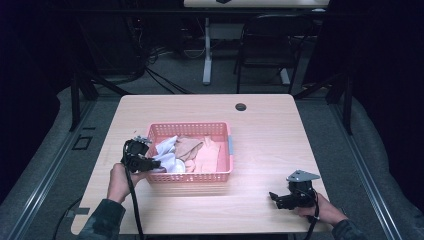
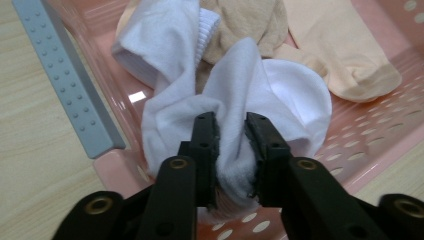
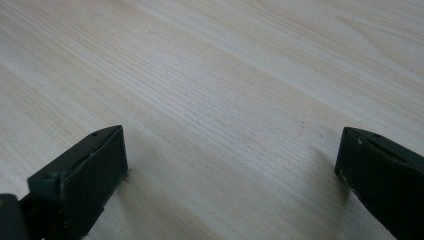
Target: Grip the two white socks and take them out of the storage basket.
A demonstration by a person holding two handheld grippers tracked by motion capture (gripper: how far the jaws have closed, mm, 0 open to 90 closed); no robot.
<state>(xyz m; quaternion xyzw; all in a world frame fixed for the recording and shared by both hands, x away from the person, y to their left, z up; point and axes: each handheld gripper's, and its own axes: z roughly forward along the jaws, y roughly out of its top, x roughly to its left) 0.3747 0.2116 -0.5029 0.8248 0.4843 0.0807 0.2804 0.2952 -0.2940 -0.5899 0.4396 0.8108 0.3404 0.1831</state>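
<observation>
A pink plastic basket (image 1: 223,131) stands in the middle of the wooden table and holds white and beige socks. My left gripper (image 1: 150,161) reaches over the basket's left front corner and is shut on a white sock (image 1: 167,152). In the left gripper view the white sock (image 2: 235,95) is bunched between the two black jaws of my left gripper (image 2: 231,145). Beige socks (image 2: 340,55) lie behind it in the basket (image 2: 385,130). My right gripper (image 1: 274,198) rests low over the table at the front right, jaws wide apart. In the right gripper view, bare wood lies between the jaws of my right gripper (image 3: 230,170).
The table (image 1: 270,150) has a round cable hole (image 1: 241,106) near its far edge. A grey strip (image 2: 65,80) runs along the basket's side. Beyond the table stand a dark chair (image 1: 267,45) and a white desk leg (image 1: 207,50).
</observation>
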